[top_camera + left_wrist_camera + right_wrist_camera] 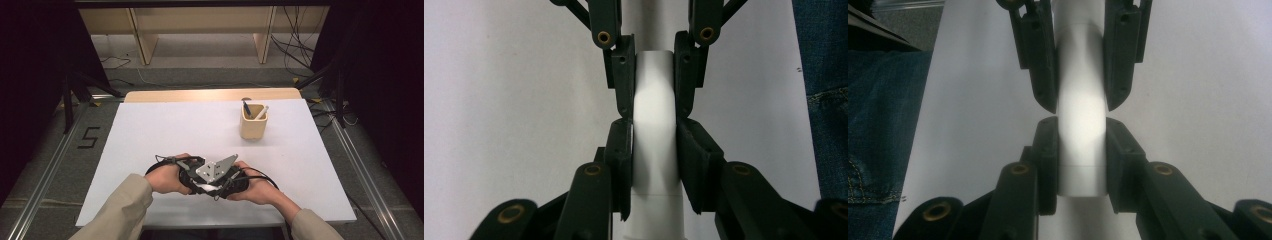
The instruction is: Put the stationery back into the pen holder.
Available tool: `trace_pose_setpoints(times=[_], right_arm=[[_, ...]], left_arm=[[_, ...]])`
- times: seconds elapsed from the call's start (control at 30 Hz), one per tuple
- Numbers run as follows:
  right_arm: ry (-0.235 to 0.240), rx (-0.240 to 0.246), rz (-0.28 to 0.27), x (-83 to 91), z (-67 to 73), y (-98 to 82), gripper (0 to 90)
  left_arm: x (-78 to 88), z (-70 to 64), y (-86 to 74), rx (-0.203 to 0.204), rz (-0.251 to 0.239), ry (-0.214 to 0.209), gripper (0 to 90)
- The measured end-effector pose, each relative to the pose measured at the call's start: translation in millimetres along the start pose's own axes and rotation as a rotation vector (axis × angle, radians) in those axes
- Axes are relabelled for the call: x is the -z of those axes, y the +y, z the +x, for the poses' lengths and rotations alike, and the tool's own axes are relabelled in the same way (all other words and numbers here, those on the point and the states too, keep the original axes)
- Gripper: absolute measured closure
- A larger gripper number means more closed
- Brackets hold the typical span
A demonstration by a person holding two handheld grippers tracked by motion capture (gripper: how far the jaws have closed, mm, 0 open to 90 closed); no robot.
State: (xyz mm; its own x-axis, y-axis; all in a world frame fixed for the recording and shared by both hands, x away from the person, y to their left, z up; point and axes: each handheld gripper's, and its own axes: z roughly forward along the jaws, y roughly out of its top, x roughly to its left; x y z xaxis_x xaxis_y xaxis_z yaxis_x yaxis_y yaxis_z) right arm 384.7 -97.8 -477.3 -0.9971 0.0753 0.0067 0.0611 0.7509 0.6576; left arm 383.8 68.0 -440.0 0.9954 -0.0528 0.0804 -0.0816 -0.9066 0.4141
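Observation:
A white cylinder (655, 165), like a thick marker, is held level just above the white table sheet (165, 130) near its front edge. My left gripper (654, 129) is shut on one end of it, its pads pressing both sides. My right gripper (1081, 125) is shut on the other end of the white cylinder (1081, 167). The two grippers face each other tip to tip, almost touching. In the high view the left gripper (200, 186) and right gripper (222, 189) meet under a grey plate, each in one of the person's hands, and the cylinder is hidden there.
A wooden pen cup (253, 125) stands at the right back of the sheet with a blue pen and a white pen in it. The person's jeans (878, 125) are at the table's near edge. Wooden shelving and cables lie beyond the table.

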Motion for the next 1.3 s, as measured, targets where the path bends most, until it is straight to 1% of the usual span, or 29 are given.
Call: trace_pose_setpoints(times=[0.17, 0.3, 0.33, 0.4, 0.43, 0.47, 0.53, 0.57, 0.6, 0.63, 0.67, 0.73, 0.77, 0.8, 0.9, 0.93, 0.97, 1.0, 1.1, 1.2, 1.3], right_arm=[[0.002, -0.006, 0.005, 1.1, 0.2, -0.2, 70.9], [-0.006, -0.006, 0.003, 1.7, 0.1, -0.2, 71.0], [0.0, -0.005, 0.006, 2.1, 0.0, -0.4, 71.1], [-0.011, -0.005, 0.001, 3.1, -0.6, -0.7, 71.1], [-0.012, -0.012, 0.004, 4.0, -0.6, -0.9, 71.1], [-0.017, -0.007, -0.004, 4.3, -1.4, -1.0, 71.1], [-0.023, -0.02, -0.009, 5.8, -1.3, -1.3, 71.1], [-0.03, -0.021, -0.013, 6.3, -1.8, -1.4, 71.1], [-0.04, -0.031, -0.009, 7.1, -2.0, -1.7, 71.1], [-0.05, -0.034, -0.015, 7.7, -3.3, -2.2, 71.1], [-0.058, -0.043, -0.02, 8.7, -4.5, -3.0, 71.1], [-0.078, -0.07, -0.027, 11.5, -6.7, -4.6, 71.1], [-0.093, -0.078, -0.038, 12.6, -8.3, -5.6, 71.1], [-0.103, -0.093, -0.045, 14.2, -9.3, -6.5, 71.2], [-0.145, -0.125, -0.072, 18.0, -12.9, -9.1, 71.1], [-0.158, -0.126, -0.083, 19.5, -14.8, -10.0, 71.1], [-0.167, -0.145, -0.089, 21.2, -15.2, -10.6, 71.1], [-0.172, -0.144, -0.099, 22.7, -17.0, -11.4, 71.1], [-0.197, -0.177, -0.113, 26.5, -18.8, -13.3, 71.1], [-0.221, -0.193, -0.126, 29.6, -21.9, -16.0, 71.1], [-0.243, -0.225, -0.146, 33.8, -24.4, -19.4, 71.2]], left_arm=[[0.3, 0.6, -0.2, 0.003, -0.006, 0.004, 68.7], [0.4, 1.4, -0.6, 0.003, -0.013, 0.006, 68.4], [0.4, 1.3, -0.9, 0.003, -0.017, 0.011, 68.4], [1.8, 2.5, -1.5, -0.001, -0.027, 0.026, 67.8], [3.0, 3.4, -1.7, 0.004, -0.038, 0.031, 66.8], [4.4, 3.9, -2.3, 0.013, -0.053, 0.042, 64.3], [7.8, 5.1, -3.6, 0.03, -0.083, 0.072, 58.5], [10.0, 6.1, -4.3, 0.047, -0.1, 0.092, 53.7], [12.8, 7.0, -5.5, 0.06, -0.117, 0.112, 49.6], [15.2, 7.4, -6.8, 0.078, -0.139, 0.128, 47.3], [17.8, 7.9, -8.3, 0.094, -0.16, 0.151, 43.5], [24.3, 9.4, -12.0, 0.116, -0.184, 0.199, 35.2], [27.4, 9.9, -14.1, 0.137, -0.207, 0.222, 30.3], [30.8, 10.7, -16.7, 0.147, -0.222, 0.244, 25.8], [39.3, 11.9, -26.7, 0.185, -0.267, 0.304, 19.6], [41.4, 12.4, -30.5, 0.205, -0.281, 0.32, 18.1], [43.3, 12.5, -34.3, 0.22, -0.288, 0.336, 17.1], [45.0, 12.4, -38.1, 0.232, -0.3, 0.347, 17.0], [49.7, 11.3, -48.0, 0.268, -0.336, 0.369, 17.0], [53.4, 9.5, -56.7, 0.29, -0.348, 0.391, 16.9], [54.1, 7.1, -65.2, 0.321, -0.357, 0.412, 16.9]])
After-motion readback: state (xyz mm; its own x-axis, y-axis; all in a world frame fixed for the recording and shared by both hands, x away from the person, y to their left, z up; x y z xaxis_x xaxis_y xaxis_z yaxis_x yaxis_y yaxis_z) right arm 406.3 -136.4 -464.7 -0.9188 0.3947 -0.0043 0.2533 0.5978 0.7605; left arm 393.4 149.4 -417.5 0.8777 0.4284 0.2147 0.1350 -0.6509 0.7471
